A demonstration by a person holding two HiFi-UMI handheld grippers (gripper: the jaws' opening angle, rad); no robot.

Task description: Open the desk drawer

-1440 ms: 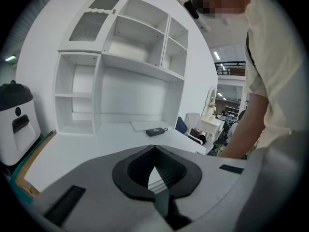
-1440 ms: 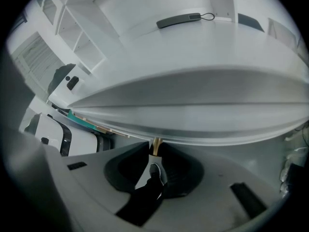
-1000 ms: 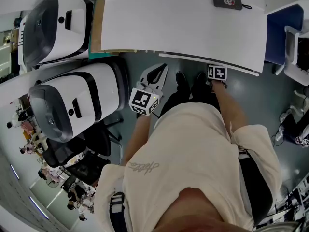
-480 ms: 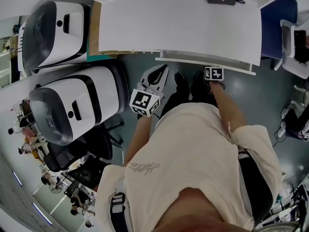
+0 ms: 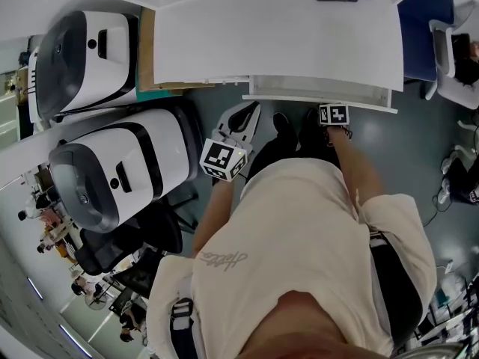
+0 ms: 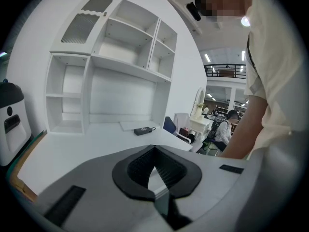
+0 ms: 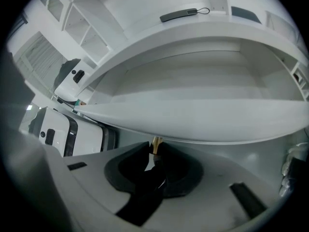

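One drawer (image 5: 322, 94) part-open under the single white desk (image 5: 277, 43); right gripper (image 7: 155, 152) clamped on its one brass knob (image 7: 155, 145); left gripper (image 6: 154, 151) jaws together, empty.

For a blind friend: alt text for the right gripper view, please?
The right gripper is closed on a small brass knob at the front of a white desk drawer, pulled partly open with nothing visible inside. A dark device lies on the desktop above.

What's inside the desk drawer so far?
In the drawer, only its bare white bottom shows in the pulled-out part. The back is covered by the desktop.
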